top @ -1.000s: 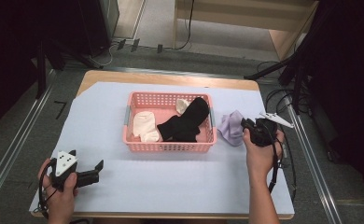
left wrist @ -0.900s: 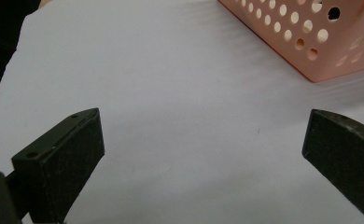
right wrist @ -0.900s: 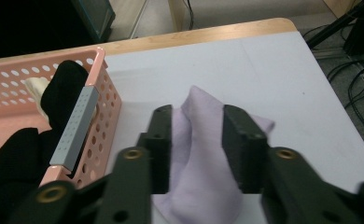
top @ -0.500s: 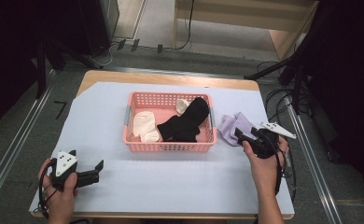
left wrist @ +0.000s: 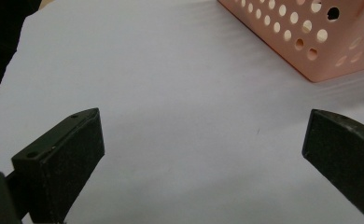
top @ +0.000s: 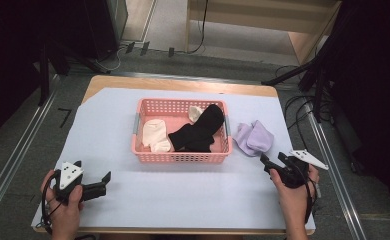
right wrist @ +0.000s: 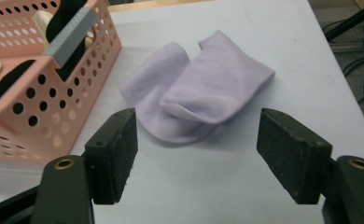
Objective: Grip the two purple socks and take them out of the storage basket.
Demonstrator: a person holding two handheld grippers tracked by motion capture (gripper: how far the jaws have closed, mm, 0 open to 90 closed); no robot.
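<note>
One pink perforated basket sits mid-table and serves as the landmark; everything else is placed from it. Inside it lie black socks and cream socks. Just beside its right end wall, on the pale table cover, rests the lilac sock, folded over on itself into a soft, rumpled heap and lying apart from the basket. It looks light, limp and fleecy, so it should drape and sag once lifted (no risk of breaking or slipping much). The thick doubled fold at its near edge seems the best place to pinch, since a single layer might pull out flat. The right gripper hangs near this sock on the side away from the basket, jaws wide apart and empty, the sock framed between them. The basket wall could snag the inner jaw. The left gripper, off the basket's near left corner, is likewise spread and holds nothing
</note>
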